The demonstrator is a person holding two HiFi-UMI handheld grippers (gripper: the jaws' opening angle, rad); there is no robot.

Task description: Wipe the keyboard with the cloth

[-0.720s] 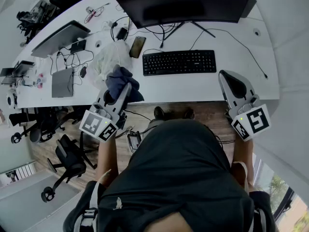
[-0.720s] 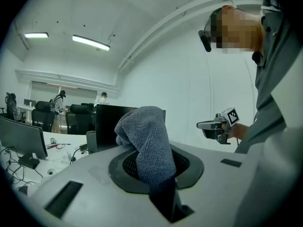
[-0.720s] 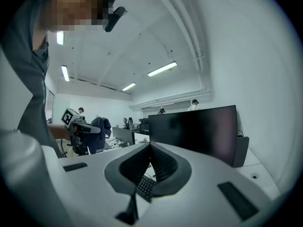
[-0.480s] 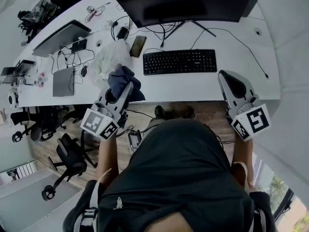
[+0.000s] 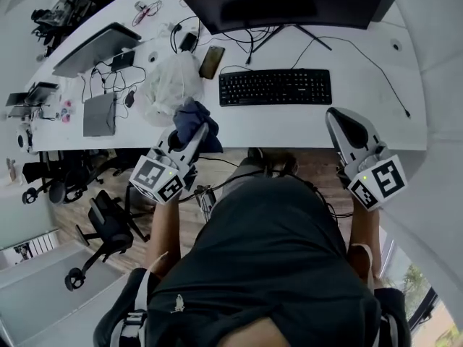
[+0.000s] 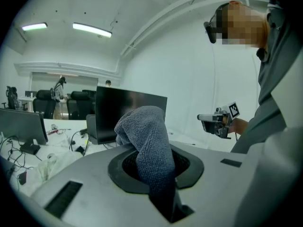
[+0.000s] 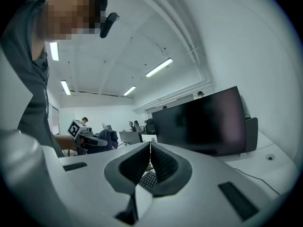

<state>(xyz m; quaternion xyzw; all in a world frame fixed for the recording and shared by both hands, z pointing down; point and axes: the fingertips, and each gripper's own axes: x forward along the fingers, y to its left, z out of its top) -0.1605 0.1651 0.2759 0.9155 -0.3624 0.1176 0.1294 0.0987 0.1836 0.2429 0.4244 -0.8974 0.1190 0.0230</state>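
Clamping a dark blue cloth, the left gripper has its jaws pressed tight on the fabric, which bunches in a mound beyond the tips and trails back down between them. It hangs at the near edge of the white desk, with the black keyboard ahead of it and off to its right, apart from the cloth. A crumpled clear plastic bag lies just ahead of it to its left. The right gripper has its jaws brought together with nothing between them (only a thin seam shows where they meet). The keyboard sits ahead of it and to its left. The dark monitor stands beyond the keyboard.
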